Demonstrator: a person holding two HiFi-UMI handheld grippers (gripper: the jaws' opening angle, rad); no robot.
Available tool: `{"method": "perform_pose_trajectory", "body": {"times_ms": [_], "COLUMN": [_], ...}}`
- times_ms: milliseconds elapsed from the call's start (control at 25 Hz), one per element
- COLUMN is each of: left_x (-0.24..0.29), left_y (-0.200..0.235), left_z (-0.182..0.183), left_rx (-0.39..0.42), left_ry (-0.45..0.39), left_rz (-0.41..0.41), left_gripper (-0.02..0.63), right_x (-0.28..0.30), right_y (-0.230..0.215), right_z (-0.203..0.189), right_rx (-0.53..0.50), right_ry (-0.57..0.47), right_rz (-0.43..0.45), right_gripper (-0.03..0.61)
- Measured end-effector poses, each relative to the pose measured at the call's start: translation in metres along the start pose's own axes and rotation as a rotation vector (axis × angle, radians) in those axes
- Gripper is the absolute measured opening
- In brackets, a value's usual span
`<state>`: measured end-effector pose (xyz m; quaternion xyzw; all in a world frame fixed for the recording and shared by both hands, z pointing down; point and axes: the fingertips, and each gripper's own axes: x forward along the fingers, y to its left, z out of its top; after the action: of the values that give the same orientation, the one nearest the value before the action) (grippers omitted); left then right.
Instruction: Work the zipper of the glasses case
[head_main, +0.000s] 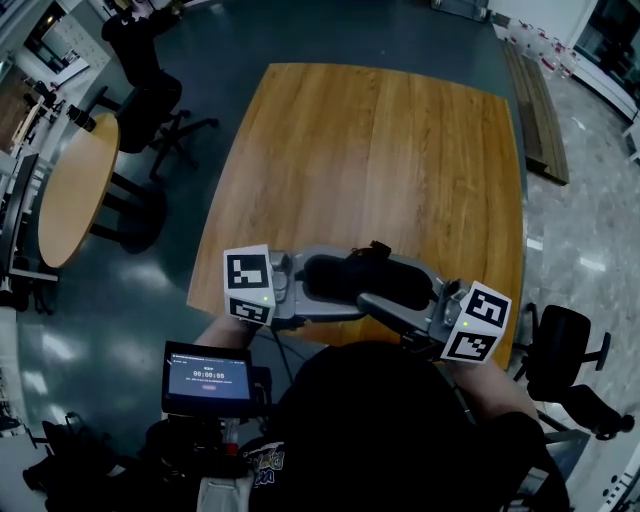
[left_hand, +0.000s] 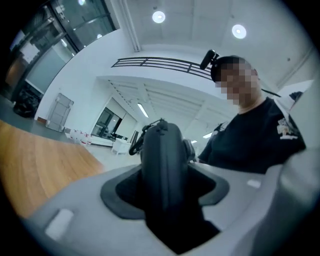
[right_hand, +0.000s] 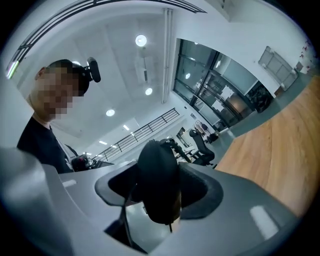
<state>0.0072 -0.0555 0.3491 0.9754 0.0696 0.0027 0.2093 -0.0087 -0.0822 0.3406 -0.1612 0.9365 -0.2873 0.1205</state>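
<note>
**Glasses case held at both ends above the table's near edge**

In the lower middle of the head view, a black case (head_main: 365, 282) hangs level in the air, lengthwise between two grippers. The wooden table (head_main: 380, 150) fills the frame above it. The left gripper (head_main: 298, 300) pinches the case's left end. The right gripper (head_main: 422, 312) pinches its right end. Each gripper view shows the case end-on, filling the gap between the dark pads (left_hand: 125, 192).

A small dark loop (head_main: 378, 248) sticks up from the case's top edge. It is probably the zipper pull, but the zipper itself cannot be made out.

This looks like the set-up step, with the zipper not yet worked. Next, one gripper would need to let go and pinch the pull while the other steadies the case.
</note>
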Motion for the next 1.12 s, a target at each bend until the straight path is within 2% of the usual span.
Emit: {"method": "perform_pose_trajectory", "body": {"times_ms": [80,160,200,240,320,400,480,520,600,680,840,1120], "left_x": [-0.001,-0.008,-0.012,-0.016,-0.019,-0.017,-0.009,-0.005,0.0,0.001,-0.002,-0.011], "left_y": [-0.005,-0.011,-0.015,-0.021,-0.032,-0.04,-0.048,-0.054,-0.067,-0.081,-0.106,-0.128], "left_z": [0.0,0.005,0.006,0.005,-0.001,-0.004,-0.001,0.001,0.004,0.011,0.032,0.037], "left_rx": [-0.041,-0.086,-0.102,-0.114,-0.117,-0.103,-0.086,-0.078,-0.073,-0.098,-0.191,-0.293], "left_ry": [-0.009,-0.02,-0.007,0.023,0.117,0.2,0.249,0.267,0.293,0.279,0.184,0.121], "left_rz": [-0.063,-0.129,-0.162,-0.197,-0.256,-0.29,-0.324,-0.344,-0.396,-0.469,-0.633,-0.785], "left_gripper": [0.256,0.256,0.256,0.257,0.258,0.258,0.258,0.258,0.258,0.258,0.258,0.258], "right_x": [-0.008,-0.021,-0.029,-0.035,-0.038,-0.035,-0.032,-0.03,-0.024,-0.021,-0.016,-0.001], "right_y": [0.004,0.008,0.011,0.014,0.03,0.052,0.061,0.062,0.064,0.07,0.081,0.111], "right_z": [-0.001,0.013,0.029,0.045,0.067,0.066,0.058,0.055,0.053,0.053,0.054,0.049], "right_rx": [0.008,0.026,-0.007,-0.082,-0.272,-0.326,-0.321,-0.328,-0.301,-0.232,-0.189,-0.078], "right_ry": [0.03,0.03,0.025,0.035,0.143,0.33,0.482,0.521,0.557,0.587,0.599,0.536], "right_rz": [0.071,0.174,0.214,0.246,0.336,0.469,0.568,0.605,0.673,0.745,0.873,1.07], "right_gripper": [0.256,0.262,0.232,0.211,0.184,0.166,0.16,0.146,0.14,0.093,0.112,0.112]}}
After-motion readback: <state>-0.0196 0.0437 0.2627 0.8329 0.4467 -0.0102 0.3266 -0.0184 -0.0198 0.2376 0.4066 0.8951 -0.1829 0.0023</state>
